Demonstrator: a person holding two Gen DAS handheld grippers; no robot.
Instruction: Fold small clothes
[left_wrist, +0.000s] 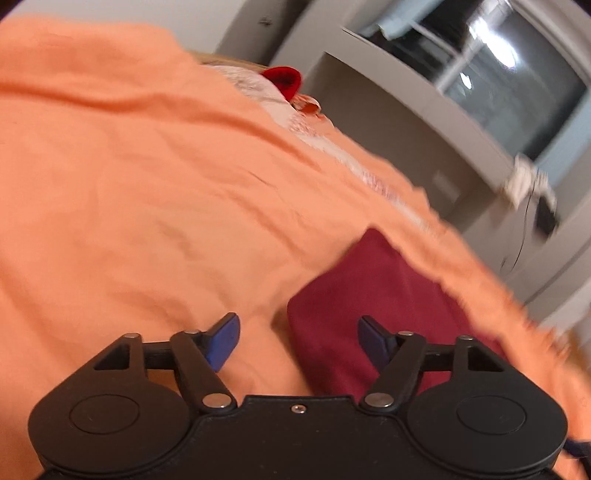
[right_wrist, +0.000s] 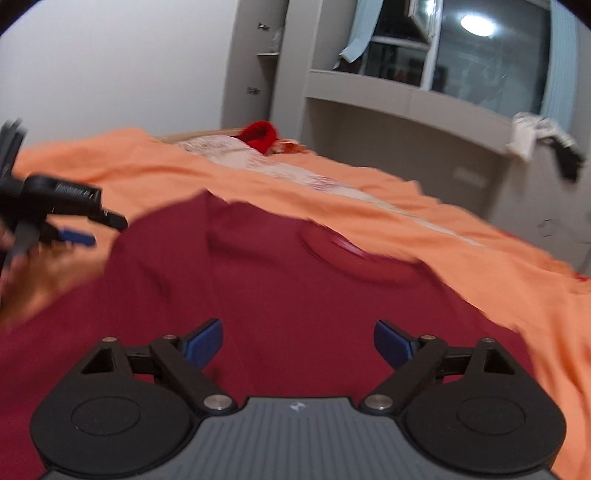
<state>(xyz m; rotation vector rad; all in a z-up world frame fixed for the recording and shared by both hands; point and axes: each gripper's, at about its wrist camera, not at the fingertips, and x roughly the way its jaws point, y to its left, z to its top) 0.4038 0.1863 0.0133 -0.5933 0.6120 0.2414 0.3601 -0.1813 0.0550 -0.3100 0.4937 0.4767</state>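
Hovering over a maroon shirt (right_wrist: 280, 295) laid out on an orange bedsheet (left_wrist: 129, 184), two hand-held grippers wait with nothing between their blue pads: the right gripper (right_wrist: 297, 341) hangs above the middle of the garment, below its neckline, jaws spread wide and gripping no cloth, while the left gripper (left_wrist: 298, 341), equally spread, sits off the shirt's left edge, one blue finger over bare sheet and the other over the maroon fabric. From the right wrist camera the left tool also appears at the far left of the frame, beside the shirt's shoulder. Both views are smeared by motion blur, so the exact lie of sleeves and hem cannot be told. Judging from this, the main hazard is a pinch that takes up the orange sheet along with the shirt, since the left jaws straddle the border between the two fabrics; a fold started that way would probably drag the bedding and skew the garment. A grab in the middle of the shirt rather than at an edge could also bunch it instead of folding it cleanly. A red item (right_wrist: 260, 134) and a pale patterned cloth (right_wrist: 236, 151) lie near the far end of the bed, well apart from the work. No brand name or legible writing shows; only a small pale emblem (right_wrist: 296, 405) on the right gripper's grey ribbed body, too small to read.
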